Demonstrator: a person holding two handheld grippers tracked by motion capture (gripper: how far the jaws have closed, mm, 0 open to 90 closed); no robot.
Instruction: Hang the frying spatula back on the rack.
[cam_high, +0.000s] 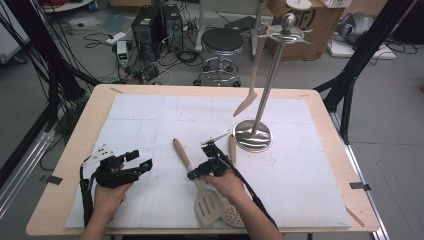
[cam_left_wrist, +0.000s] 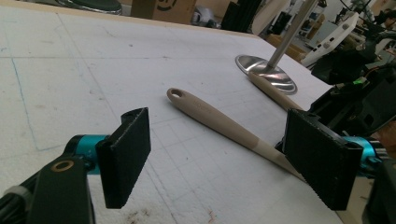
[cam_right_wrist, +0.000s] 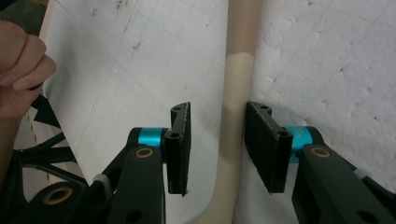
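Spatula (cam_right_wrist: 236, 93) | handle between right gripper (cam_right_wrist: 217, 140) jaws, seemingly untouched | left gripper (cam_left_wrist: 224, 158) released, high view unclear

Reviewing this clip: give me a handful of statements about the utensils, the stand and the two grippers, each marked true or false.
1. The right gripper straddles the handle of the slotted spatula, its pads not yet pressing on it. True.
2. The left gripper holds a spatula. False: its jaws are open with nothing clamped; the spatula lies farther off on the mat.
3. One utensil hangs from the metal stand. True: a hanging spatula dangles from its top.
4. The stand sits on the left side of the mat. False: it is right of centre in the high view.
5. A perforated spoon lies beside the slotted spatula. True.
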